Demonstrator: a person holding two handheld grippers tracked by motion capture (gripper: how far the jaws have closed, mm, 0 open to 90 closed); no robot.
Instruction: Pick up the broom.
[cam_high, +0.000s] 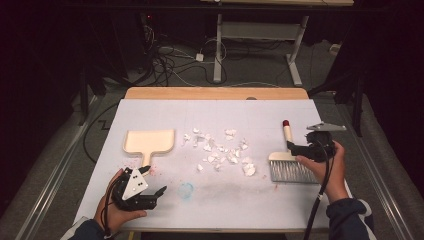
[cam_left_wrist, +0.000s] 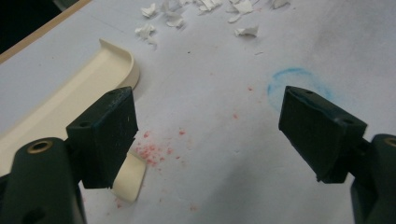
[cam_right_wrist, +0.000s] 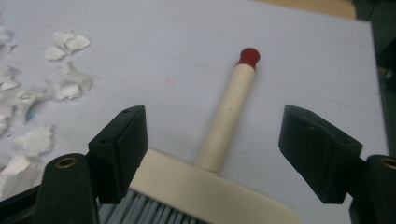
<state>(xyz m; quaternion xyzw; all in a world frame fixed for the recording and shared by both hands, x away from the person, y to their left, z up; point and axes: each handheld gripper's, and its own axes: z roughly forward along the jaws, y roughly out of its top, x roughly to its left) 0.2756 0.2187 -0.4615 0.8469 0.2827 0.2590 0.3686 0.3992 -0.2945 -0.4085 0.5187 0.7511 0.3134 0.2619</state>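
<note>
A hand brush (cam_high: 292, 164) with a cream handle, red tip and grey bristles lies on the right of the white table sheet. My right gripper (cam_high: 296, 148) hovers at the handle's base. In the right gripper view its jaws stand open on either side of the brush handle (cam_right_wrist: 229, 114), and the pads do not touch it. A cream dustpan (cam_high: 149, 141) lies on the left. Torn white paper scraps (cam_high: 220, 150) are scattered between the two. My left gripper (cam_high: 156, 180) is open and empty near the front edge, just below the dustpan's short handle (cam_left_wrist: 131, 179).
A faint blue ring mark (cam_high: 185, 190) and red crumbs (cam_left_wrist: 152, 150) stain the sheet (cam_high: 260, 200) near my left gripper. The wooden table edge (cam_high: 215, 93) shows at the back. Beyond it are table legs and floor cables.
</note>
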